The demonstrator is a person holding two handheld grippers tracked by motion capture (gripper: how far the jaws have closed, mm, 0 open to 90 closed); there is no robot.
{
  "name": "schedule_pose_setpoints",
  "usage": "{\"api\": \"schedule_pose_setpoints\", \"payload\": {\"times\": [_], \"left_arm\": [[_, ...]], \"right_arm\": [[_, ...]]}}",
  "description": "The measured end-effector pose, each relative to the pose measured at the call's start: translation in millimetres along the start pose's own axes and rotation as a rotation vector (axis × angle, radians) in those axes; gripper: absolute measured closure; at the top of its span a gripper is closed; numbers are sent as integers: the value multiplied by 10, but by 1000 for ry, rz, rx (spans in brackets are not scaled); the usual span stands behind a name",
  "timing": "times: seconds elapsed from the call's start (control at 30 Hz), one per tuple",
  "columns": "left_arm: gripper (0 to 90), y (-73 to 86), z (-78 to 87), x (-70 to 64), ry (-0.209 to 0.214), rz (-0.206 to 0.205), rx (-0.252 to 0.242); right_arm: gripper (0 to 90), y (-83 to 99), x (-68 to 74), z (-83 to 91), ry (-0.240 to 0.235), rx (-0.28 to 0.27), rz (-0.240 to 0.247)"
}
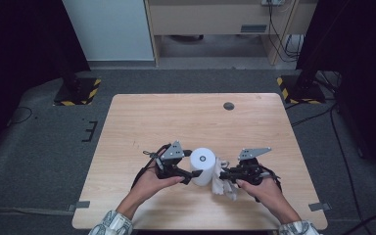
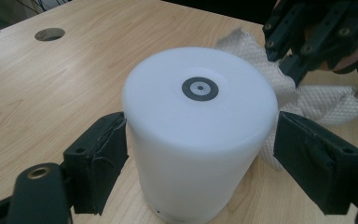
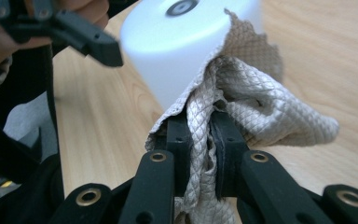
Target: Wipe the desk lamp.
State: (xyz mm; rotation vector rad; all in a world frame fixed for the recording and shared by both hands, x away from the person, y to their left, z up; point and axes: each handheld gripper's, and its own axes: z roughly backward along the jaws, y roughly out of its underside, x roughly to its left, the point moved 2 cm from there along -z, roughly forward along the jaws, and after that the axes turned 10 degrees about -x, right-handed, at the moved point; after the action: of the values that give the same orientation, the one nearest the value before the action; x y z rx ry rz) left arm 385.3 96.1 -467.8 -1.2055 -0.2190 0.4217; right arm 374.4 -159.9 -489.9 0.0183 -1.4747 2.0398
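White cylinder [image 1: 203, 165]: standing upright on the wooden table [image 1: 186, 115], near its front edge, well apart from the round hole [image 1: 228, 105] farther back. Cloth [image 3: 242, 107]: pressing against the cylinder's right side. Left gripper [image 2: 200, 154]: jaws spread, flanking the cylinder. Right gripper [image 3: 200, 140]: jaws pinching the cloth, sitting just right of the cylinder.

A wooden table [image 1: 142, 117] fills the centre, with a round hole [image 1: 228, 105] near its upper right. Striped stand bases [image 1: 78, 91] sit on grey floor [image 1: 34, 147] at upper left and right. Cables [image 1: 279, 29] hang at top right.
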Motion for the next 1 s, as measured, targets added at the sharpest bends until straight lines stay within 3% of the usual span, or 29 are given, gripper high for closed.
{"api": "schedule_pose_setpoints", "payload": {"times": [0.17, 0.5, 1.0], "left_arm": [[137, 39, 17, -19, 8, -2, 12], [77, 154, 192, -9, -20, 0, 36], [73, 400, 429, 265, -141, 47, 87]], "right_arm": [[799, -55, -79, 84, 36, -35, -15], [795, -194, -237, 197, 139, -104, -9], [793, -327, -551, 368, 312, -138, 2]]}}
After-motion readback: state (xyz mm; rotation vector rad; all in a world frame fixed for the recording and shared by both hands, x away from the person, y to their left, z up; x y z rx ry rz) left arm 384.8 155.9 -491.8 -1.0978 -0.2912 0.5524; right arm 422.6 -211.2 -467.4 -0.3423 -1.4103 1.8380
